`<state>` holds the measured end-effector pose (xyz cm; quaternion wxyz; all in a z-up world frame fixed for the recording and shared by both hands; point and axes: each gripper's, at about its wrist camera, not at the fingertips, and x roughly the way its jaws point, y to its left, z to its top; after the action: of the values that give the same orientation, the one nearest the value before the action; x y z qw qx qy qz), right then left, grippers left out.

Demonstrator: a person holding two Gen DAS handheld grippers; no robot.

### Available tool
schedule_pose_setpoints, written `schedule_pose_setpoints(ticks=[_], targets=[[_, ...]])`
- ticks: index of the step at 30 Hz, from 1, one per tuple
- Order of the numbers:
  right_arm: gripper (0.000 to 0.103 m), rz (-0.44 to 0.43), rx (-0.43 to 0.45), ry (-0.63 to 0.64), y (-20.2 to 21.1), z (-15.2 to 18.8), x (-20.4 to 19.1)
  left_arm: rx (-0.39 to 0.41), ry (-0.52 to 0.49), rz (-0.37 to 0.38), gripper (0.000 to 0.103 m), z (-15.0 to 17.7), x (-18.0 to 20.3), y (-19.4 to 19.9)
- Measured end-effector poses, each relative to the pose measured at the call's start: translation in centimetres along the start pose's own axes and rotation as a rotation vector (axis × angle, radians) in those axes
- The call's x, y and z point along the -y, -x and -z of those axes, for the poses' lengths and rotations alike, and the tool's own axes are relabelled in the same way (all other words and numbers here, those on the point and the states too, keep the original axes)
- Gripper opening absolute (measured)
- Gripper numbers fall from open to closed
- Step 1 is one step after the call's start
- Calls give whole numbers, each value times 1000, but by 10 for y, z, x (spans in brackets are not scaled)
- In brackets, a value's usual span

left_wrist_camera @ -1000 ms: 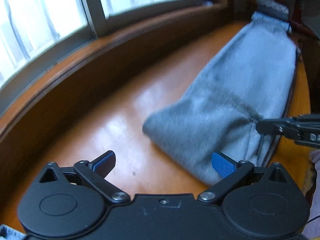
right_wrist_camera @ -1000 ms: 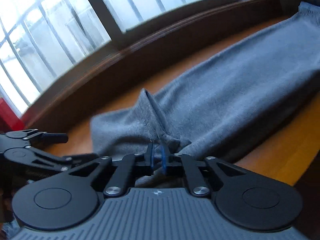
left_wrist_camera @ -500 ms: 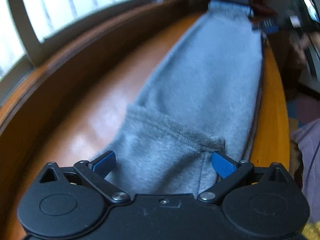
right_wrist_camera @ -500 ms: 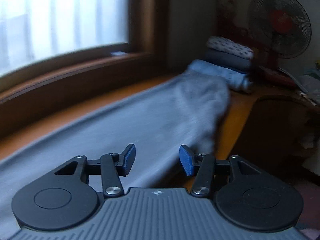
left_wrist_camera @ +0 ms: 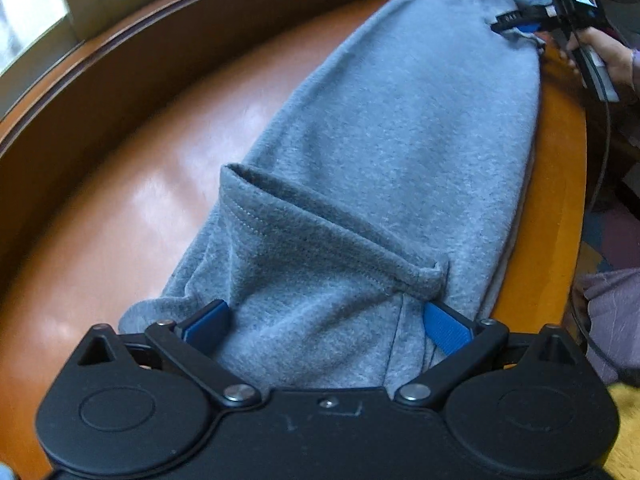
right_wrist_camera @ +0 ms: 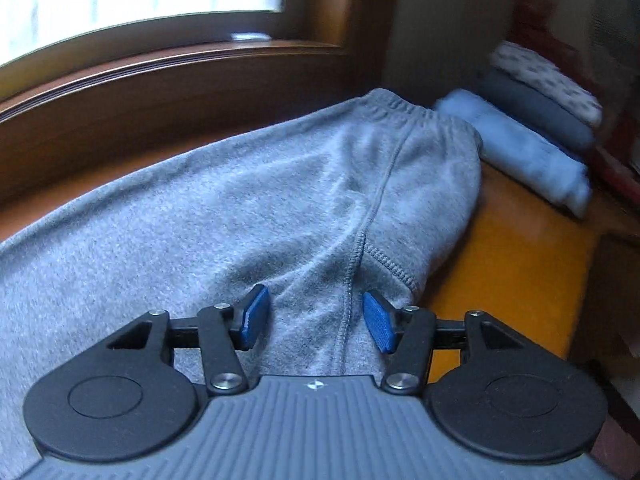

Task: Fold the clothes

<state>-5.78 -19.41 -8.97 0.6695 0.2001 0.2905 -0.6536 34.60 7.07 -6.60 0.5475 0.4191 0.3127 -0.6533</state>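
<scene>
Left view: left gripper [left_wrist_camera: 326,322] at bottom centre, jaws spread wide, straddling the hem end of the grey pants [left_wrist_camera: 400,140] without pinching; cloth bulges up between the pads, nothing gripped. Pants run from bottom centre up to the upper right of frame, long axis along the orange worktop [left_wrist_camera: 132,200]. Hem end is turned over onto the leg, its stitched edge crossing mid-frame.

Far upper right: right gripper [left_wrist_camera: 516,24] sits at the waistband end, a hand [left_wrist_camera: 608,54] behind it.

Right view: right gripper [right_wrist_camera: 312,322] bottom centre, jaws opening, released, side seam running up between the pads, no clamp. Waistband [right_wrist_camera: 412,110] lies straight ahead toward upper centre; folded stack [right_wrist_camera: 532,136] just beyond it, upper right.

Judgement: each gripper owns one end of the long axis. Left is nearer the hem, right nearer the waistband, so the next fold likely brings one end toward the other along that axis.
</scene>
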Motion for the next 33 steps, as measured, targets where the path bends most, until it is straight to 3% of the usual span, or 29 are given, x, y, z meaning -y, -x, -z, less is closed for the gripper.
schedule_pose_setpoints(ticks=[6,11,16,20,25,30,33], targets=[[58,22,16,122,5,0,-16,-25,29,-19,103,1,9,2],[58,23,2,69,9,-9,2,-27,25,-24,103,-2,7,5],[63,22,101,170,79,0,-31,2,0,-16,103,0,4,13],[68,-50,135,274,160,35,-72,10,-72,-17,103,8,-1,29],[74,-209,97,311,254,95,-114,40,-116,-23,103,21,-27,62],[77,-377,72,190,316,140,-151,79,-135,-49,103,40,-58,73],[77,-410,95,185,334,167,-180,105,-148,-75,103,50,-68,66]])
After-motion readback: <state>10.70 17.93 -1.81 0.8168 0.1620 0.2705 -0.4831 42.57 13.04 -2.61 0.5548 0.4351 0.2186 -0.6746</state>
